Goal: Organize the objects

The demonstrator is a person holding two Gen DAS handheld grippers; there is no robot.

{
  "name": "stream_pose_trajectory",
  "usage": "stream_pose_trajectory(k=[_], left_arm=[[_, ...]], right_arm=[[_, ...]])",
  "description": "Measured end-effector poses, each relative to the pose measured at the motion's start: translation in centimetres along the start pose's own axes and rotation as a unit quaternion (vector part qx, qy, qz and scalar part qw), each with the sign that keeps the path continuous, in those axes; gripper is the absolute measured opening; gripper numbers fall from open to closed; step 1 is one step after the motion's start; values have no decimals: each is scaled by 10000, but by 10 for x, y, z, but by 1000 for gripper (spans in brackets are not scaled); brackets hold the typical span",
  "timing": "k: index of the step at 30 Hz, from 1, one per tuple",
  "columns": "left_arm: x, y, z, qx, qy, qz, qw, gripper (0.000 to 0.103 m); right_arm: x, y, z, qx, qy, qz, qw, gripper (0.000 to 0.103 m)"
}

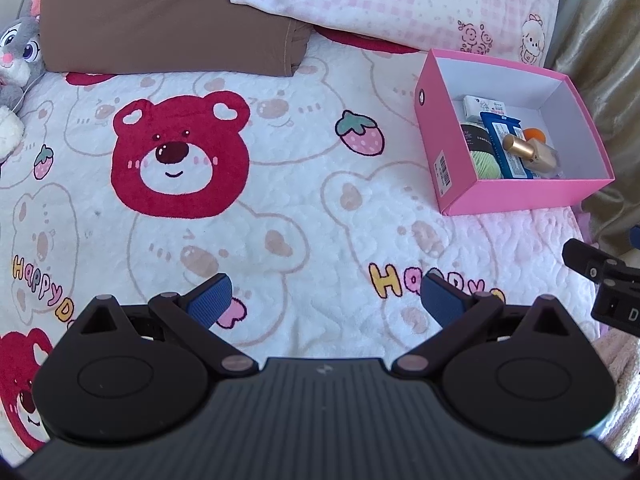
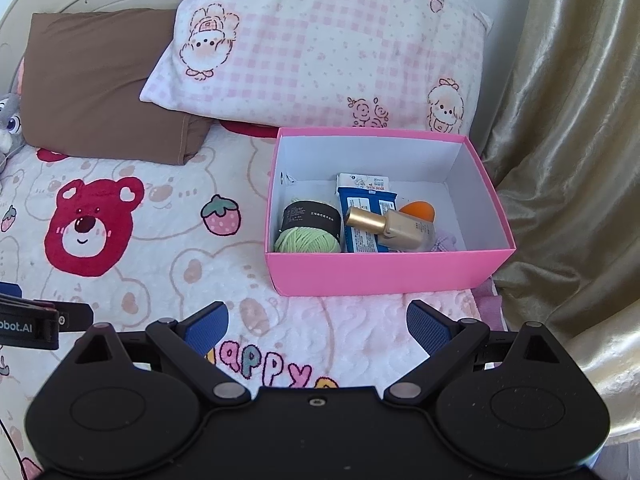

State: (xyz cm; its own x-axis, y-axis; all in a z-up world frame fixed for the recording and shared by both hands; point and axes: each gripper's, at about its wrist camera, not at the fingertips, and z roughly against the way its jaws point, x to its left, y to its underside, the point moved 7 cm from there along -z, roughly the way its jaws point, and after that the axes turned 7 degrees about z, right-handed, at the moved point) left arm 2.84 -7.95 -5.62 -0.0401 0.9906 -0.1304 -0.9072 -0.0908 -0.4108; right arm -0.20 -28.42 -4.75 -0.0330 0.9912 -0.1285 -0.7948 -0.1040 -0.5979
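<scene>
A pink box [image 2: 384, 276] [image 1: 520, 196] sits on the bed at the right. Inside it lie a green yarn ball [image 2: 308, 236] [image 1: 486, 162], a blue packet [image 2: 362, 220] [image 1: 506, 144], a gold-capped bottle [image 2: 396, 228] [image 1: 528, 152], a white packet [image 2: 364, 181] [image 1: 482, 106] and an orange sponge [image 2: 418, 212] [image 1: 535, 134]. My left gripper [image 1: 326, 300] is open and empty over the bear blanket, left of the box. My right gripper [image 2: 318, 328] is open and empty, just in front of the box.
A brown pillow [image 2: 100, 84] and a pink checked pillow [image 2: 320, 44] lie at the head of the bed. A grey plush rabbit [image 1: 18, 56] sits at the far left. A gold curtain [image 2: 560, 160] hangs at the right of the bed.
</scene>
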Motion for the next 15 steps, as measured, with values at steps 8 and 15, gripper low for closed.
stream_pose_trajectory(k=[8,15], left_arm=[[-1,1,0,6,-54,24,10000,102],[3,-1,1,-11,-79,87,9999,102]], right_arm=[[-1,3,3,-13,32,-31,10000,98],[-2,4,0,71,46,-43,10000,98]])
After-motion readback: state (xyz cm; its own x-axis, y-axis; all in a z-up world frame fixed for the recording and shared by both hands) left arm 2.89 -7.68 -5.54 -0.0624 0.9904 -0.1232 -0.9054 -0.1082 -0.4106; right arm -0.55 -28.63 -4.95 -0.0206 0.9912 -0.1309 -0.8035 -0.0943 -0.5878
